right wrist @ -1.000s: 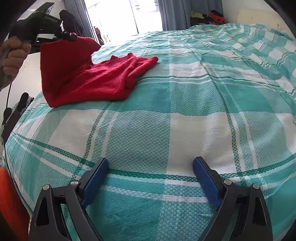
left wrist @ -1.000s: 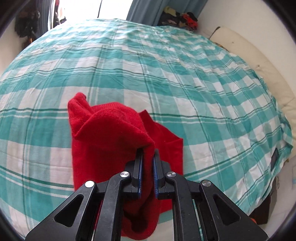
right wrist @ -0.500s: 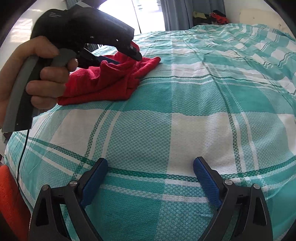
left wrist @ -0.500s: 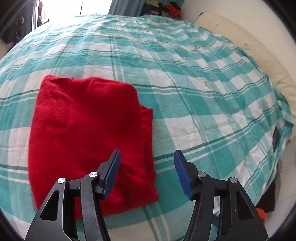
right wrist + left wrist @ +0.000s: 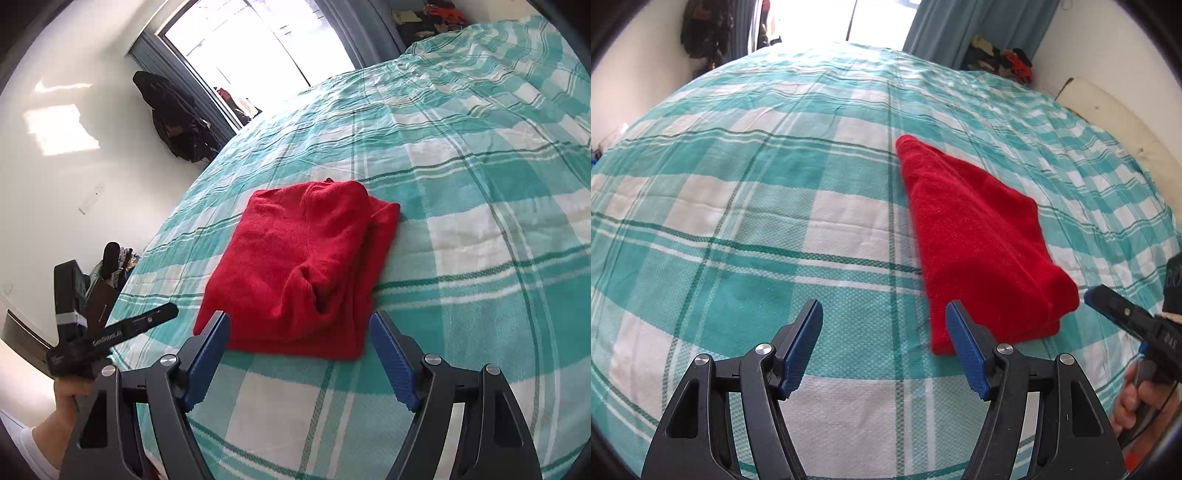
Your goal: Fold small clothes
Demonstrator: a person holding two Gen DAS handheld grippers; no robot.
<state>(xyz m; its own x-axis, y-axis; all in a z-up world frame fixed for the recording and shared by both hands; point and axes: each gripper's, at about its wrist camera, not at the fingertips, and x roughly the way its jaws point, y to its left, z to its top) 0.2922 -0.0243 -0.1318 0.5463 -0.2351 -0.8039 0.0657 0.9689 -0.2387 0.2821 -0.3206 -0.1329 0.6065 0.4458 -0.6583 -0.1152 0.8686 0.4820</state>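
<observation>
While lying folded on the checked bedspread (image 5: 480,229), red garment (image 5: 306,266) sitting dead ahead of the right gripper (image 5: 299,354) — nearer than the left gripper (image 5: 882,347), off its right finger; both gaping wide, holding nothing. Long axis running away from both — lower layers staying hidden.

Plaid bed (image 5: 480,192), bright window (image 5: 258,48), perhaps curtained.

A bedroom in a home — a wide bed (image 5: 775,206) under a teal-and-white plaid cover fills both views. Blue-grey curtains (image 5: 979,26) flank a bright window (image 5: 258,48), dark garments (image 5: 177,118) hang on the white wall beside it, and loose clothes (image 5: 1001,61) sit piled in the far corner — ordinary lived-in clutter
</observation>
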